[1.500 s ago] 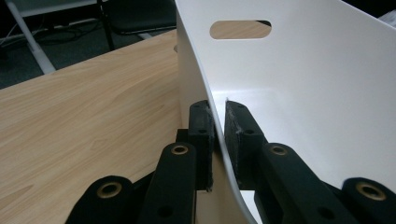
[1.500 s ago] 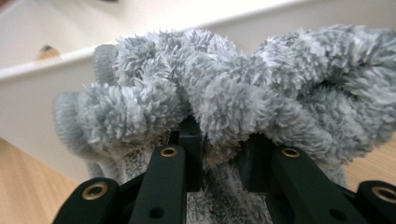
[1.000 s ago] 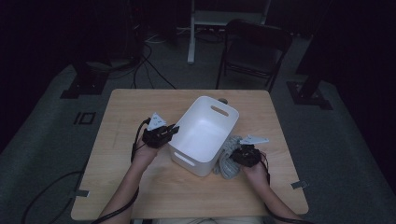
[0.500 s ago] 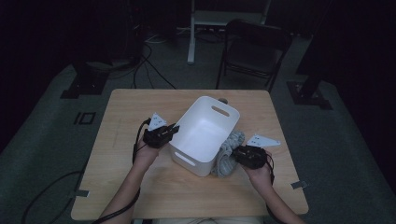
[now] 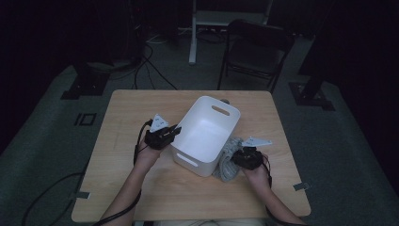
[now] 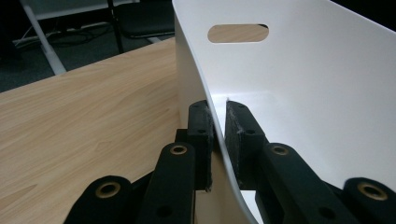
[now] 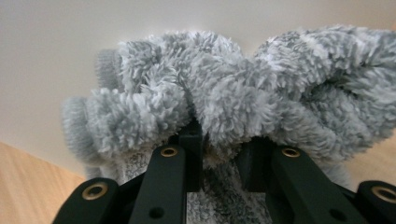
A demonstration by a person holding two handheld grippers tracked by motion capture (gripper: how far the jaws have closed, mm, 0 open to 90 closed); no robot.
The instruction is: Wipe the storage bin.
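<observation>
The left gripper (image 6: 219, 123) pinches the wall of the white bin (image 5: 200, 136) to steady it, while the right gripper (image 7: 224, 140) is pressed together on the grey towel (image 5: 227, 160) lying just beside the bin, so the next move is probably lifting the towel over the rim into it.

A black folding chair (image 5: 256, 52) is standing beyond the wooden table (image 5: 131, 113). Black cables (image 5: 146, 61) are trailing across the grey floor (image 5: 42, 141) nearby.
</observation>
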